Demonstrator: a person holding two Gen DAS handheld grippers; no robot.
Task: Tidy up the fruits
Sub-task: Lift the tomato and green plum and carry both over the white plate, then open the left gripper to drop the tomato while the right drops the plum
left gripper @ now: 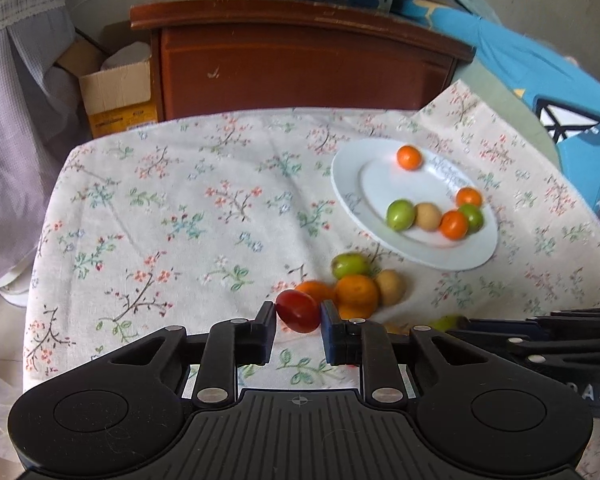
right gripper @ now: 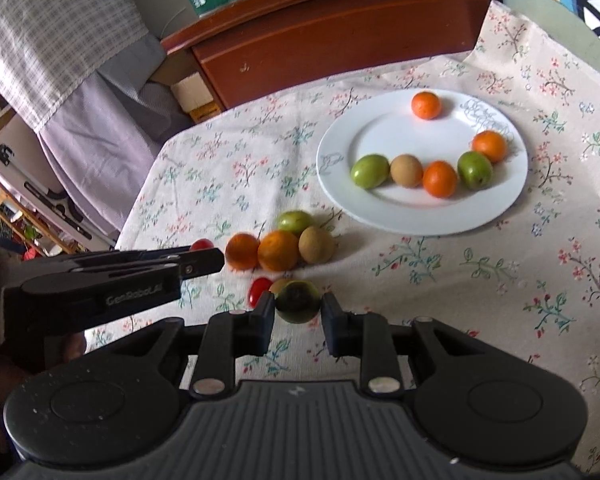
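Covering table: floral cloth [left gripper: 188, 208] (wooden cabinet [left gripper: 300, 64] behind)

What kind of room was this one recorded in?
Probably a lived-in home room, perhaps a bedroom. A small table under a floral tablecloth stands before a dark wooden cabinet, with an open cardboard box beside it and hanging fabric at the left. A white plate holds fruit.

A lived-in home, this one: a floral tablecloth [left gripper: 172, 208] covers the table beside a worn wooden cabinet [left gripper: 300, 64]. A cardboard box [left gripper: 118, 94] sits on the floor, checked fabric [right gripper: 48, 28] hangs nearby.
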